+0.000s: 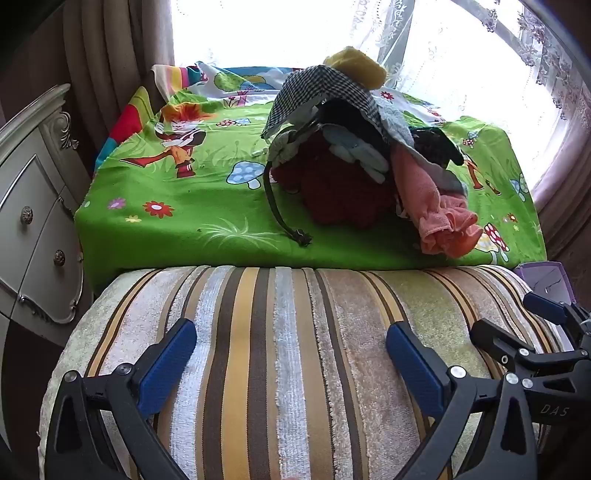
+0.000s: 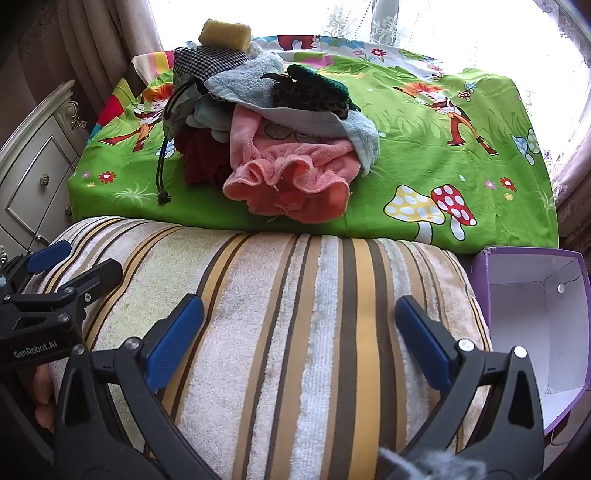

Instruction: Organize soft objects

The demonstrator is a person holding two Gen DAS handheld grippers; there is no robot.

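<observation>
With the left gripper (image 1: 291,354) and right gripper (image 2: 299,332) both gaping empty over the striped cushion (image 2: 280,295), the near pink towel (image 2: 291,184) seemed best lifted first toward the purple box (image 2: 532,306).

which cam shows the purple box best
The right wrist view: the purple box sits beside the striped cushion, its white inside open to view. The left wrist view catches only a corner at the right edge.

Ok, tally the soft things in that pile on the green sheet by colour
Pink towel: 1
Dark red knit: 1
Light blue towel: 1
Yellow sponge: 1
Black-and-white checked cloth: 1
Dark green knit: 1
Total: 6 that I can tell apart
</observation>
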